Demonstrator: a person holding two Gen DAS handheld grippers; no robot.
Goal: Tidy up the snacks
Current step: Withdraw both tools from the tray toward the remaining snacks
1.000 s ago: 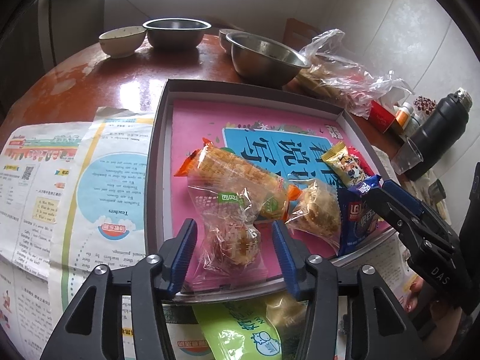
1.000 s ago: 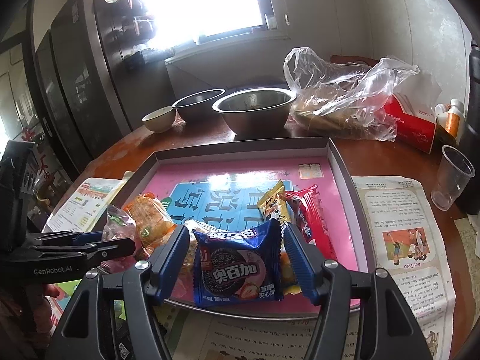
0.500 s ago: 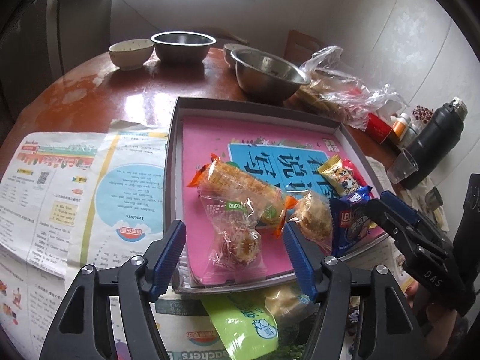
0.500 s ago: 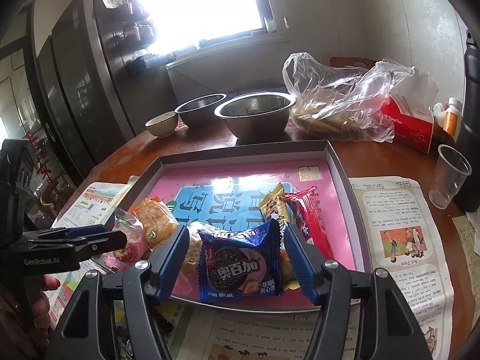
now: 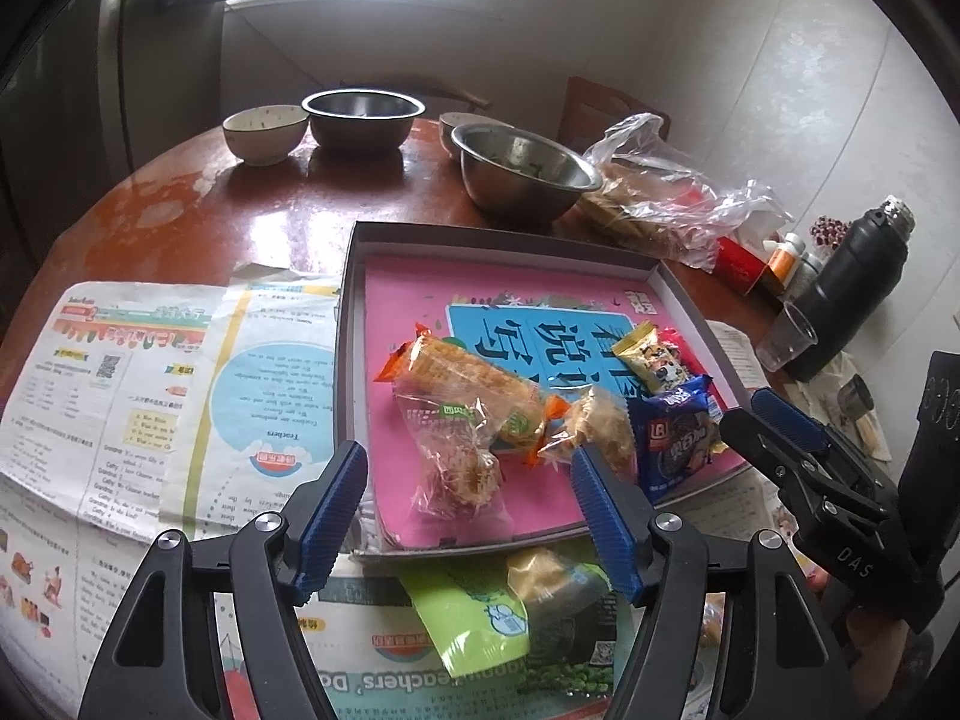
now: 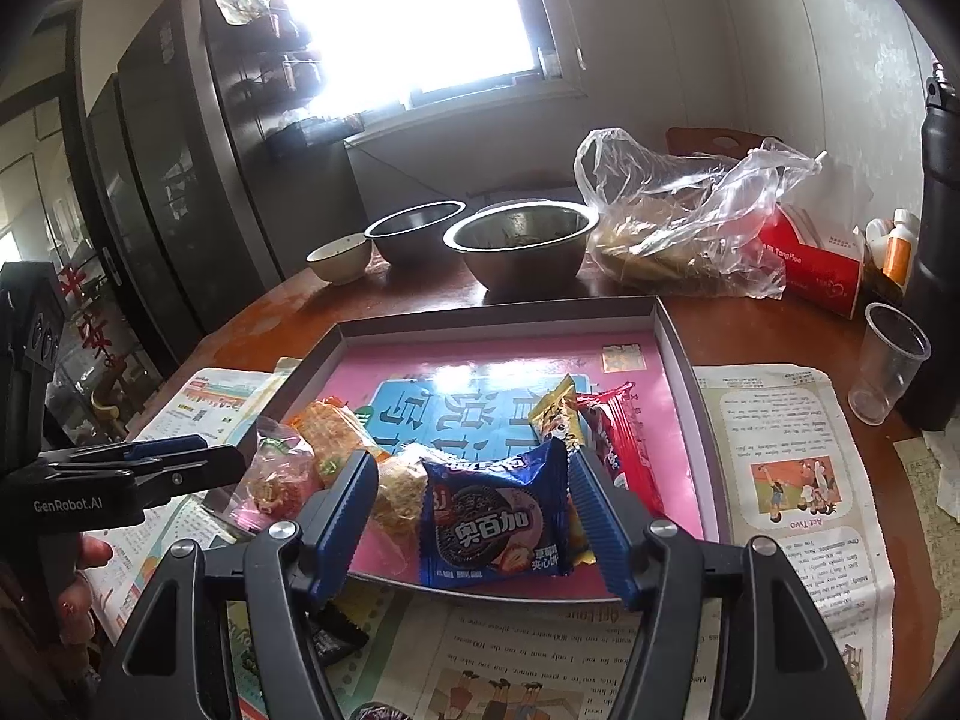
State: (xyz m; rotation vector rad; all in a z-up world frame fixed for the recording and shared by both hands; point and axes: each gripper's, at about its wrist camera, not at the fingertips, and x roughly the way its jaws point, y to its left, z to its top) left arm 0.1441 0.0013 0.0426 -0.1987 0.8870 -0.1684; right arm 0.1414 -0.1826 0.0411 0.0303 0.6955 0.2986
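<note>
Table: round, reddish-brown wood [image 5: 198, 210], worn and glossy; newspaper sheets [image 5: 138, 384] spread across the near side.
Room: bright window [image 6: 408, 12] behind; dark cabinet [image 6: 162, 180] to one side; pale wall on the other.
Tray: shallow grey box tray [image 5: 354, 300] with pink liner, partly on the newspaper.
Tray contents: long orange cracker pack [image 5: 462, 372]; clear-wrapped pastry [image 5: 456, 468] lying against it; small clear cake pack [image 5: 600, 426]; blue cookie packet [image 6: 498, 516] at near edge; yellow packet [image 6: 555, 414]; red packet [image 6: 618, 444].
Off tray: green snack bag [image 5: 474, 612] on the newspaper, just in front of the tray.
Bowls: two steel bowls [image 5: 522, 174], one small ceramic bowl [image 5: 264, 132], far side.
Other: plastic bag of food [image 6: 672, 222], red box [image 6: 822, 264], plastic cup [image 6: 888, 360], black flask [image 5: 846, 294].
Left gripper [image 5: 468, 510]: jaws opening, hovering above the clear-wrapped pastry, pads not touching it.
Right gripper [image 6: 468, 516]: jaws astride the blue cookie packet; whether they press on it, cannot tell.
</note>
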